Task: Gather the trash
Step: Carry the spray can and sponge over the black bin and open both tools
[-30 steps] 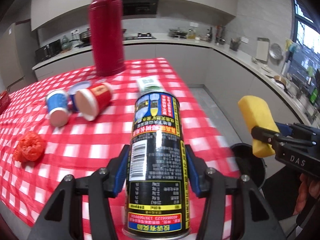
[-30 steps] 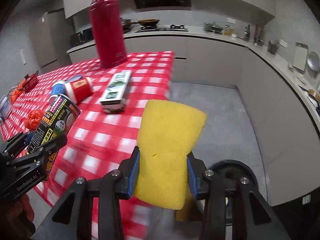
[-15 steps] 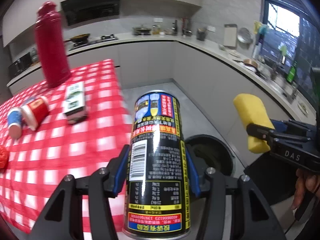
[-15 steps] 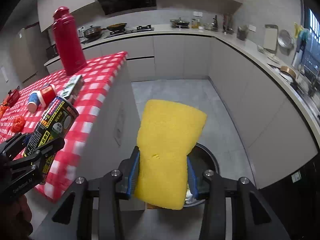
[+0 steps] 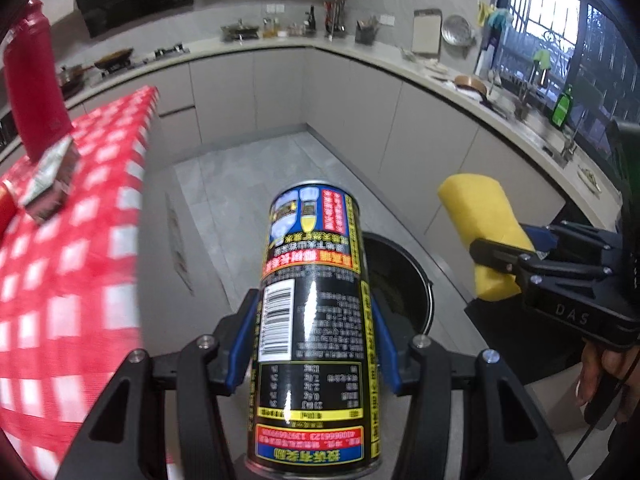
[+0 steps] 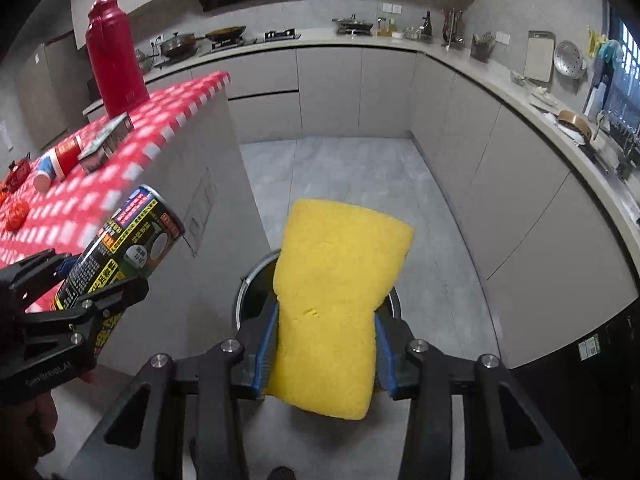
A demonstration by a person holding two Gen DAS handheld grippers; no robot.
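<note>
My left gripper (image 5: 314, 340) is shut on a black and yellow can (image 5: 316, 320) and holds it in the air past the table's edge; the can also shows in the right wrist view (image 6: 120, 252). My right gripper (image 6: 326, 344) is shut on a yellow sponge (image 6: 340, 300), also seen in the left wrist view (image 5: 480, 232). A dark round trash bin (image 5: 400, 280) stands on the floor below and ahead of both grippers. The sponge hides most of the bin (image 6: 250, 288) in the right wrist view.
A table with a red checked cloth (image 5: 68, 280) is at the left. On it stand a tall red flask (image 6: 114, 60), a small carton (image 6: 106, 142), tipped cups (image 6: 60, 160) and a red crumpled scrap (image 6: 18, 214). Grey cabinets and a counter (image 6: 500, 120) curve around the floor.
Both grippers have swung right, away from the table and out over the floor. The trash bin now lies closer below them. Both still hold their objects.
</note>
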